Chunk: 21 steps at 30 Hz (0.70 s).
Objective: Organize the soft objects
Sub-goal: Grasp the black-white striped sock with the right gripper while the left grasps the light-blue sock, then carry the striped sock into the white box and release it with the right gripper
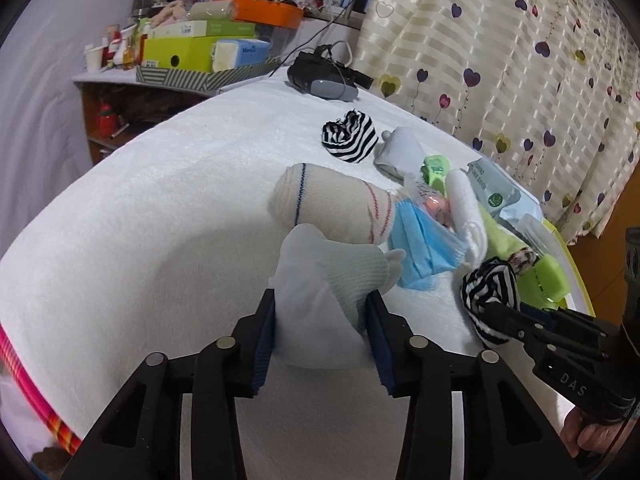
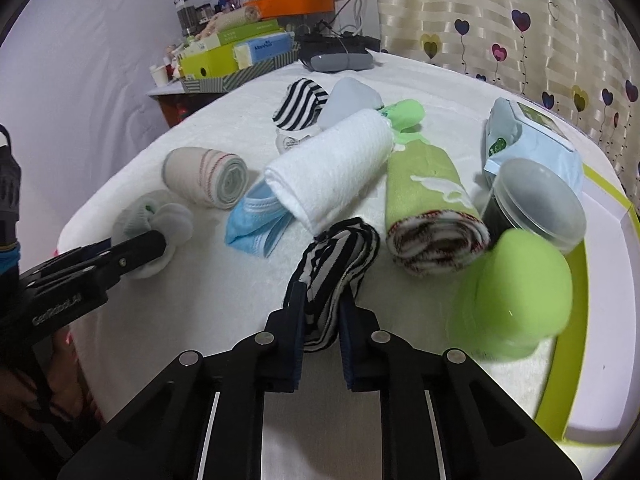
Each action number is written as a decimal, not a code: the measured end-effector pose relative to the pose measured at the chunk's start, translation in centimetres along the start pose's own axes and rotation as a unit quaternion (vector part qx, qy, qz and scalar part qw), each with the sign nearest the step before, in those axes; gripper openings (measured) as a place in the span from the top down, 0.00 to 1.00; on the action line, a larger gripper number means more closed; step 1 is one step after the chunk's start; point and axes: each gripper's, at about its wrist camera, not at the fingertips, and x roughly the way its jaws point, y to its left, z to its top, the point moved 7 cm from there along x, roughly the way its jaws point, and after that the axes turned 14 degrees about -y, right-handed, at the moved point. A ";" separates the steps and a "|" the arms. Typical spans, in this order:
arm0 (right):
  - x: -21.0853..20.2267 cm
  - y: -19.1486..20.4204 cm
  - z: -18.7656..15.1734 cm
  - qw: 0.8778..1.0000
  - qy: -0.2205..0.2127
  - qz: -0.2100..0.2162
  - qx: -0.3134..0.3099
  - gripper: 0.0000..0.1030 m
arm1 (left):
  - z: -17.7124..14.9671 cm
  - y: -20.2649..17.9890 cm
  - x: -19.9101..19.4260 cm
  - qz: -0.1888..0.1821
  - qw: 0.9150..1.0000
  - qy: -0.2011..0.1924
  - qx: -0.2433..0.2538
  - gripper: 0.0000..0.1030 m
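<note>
My left gripper (image 1: 322, 312) is shut on a pale white sock (image 1: 332, 280), held just above the white cloth-covered table (image 1: 160, 220); it also shows in the right wrist view (image 2: 152, 224). My right gripper (image 2: 322, 312) is shut on a black-and-white striped sock (image 2: 340, 256), also visible in the left wrist view (image 1: 492, 284). In front lie a beige rolled bandage (image 2: 206, 180), a blue face mask (image 2: 256, 220), a white rolled towel (image 2: 332, 168) and a green rolled towel (image 2: 432, 200).
A second striped sock (image 2: 300, 100), a pale sock (image 2: 352, 100) and a green item (image 2: 404, 114) lie further back. A wipes pack (image 2: 528, 140), a lidded jar (image 2: 536, 204) and a green sponge-like object (image 2: 520, 292) sit at right on a yellow-rimmed tray (image 2: 576, 340). A cluttered shelf (image 1: 192, 52) and a grey headset (image 1: 324, 80) stand behind.
</note>
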 end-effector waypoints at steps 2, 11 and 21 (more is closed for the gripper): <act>-0.9 -0.1 0.0 1.000 -0.009 0.007 0.003 0.85 | 0.0 -0.4 -0.7 0.000 1.000 -0.007 0.002 0.63; -4.5 -0.6 0.4 0.998 -0.048 0.027 0.020 0.85 | 1.0 -2.7 -3.4 -0.011 0.999 -0.033 0.013 0.65; -8.0 -2.2 1.1 0.995 -0.090 0.026 0.034 0.85 | 1.5 -7.9 -4.4 -0.061 0.996 -0.039 0.043 0.65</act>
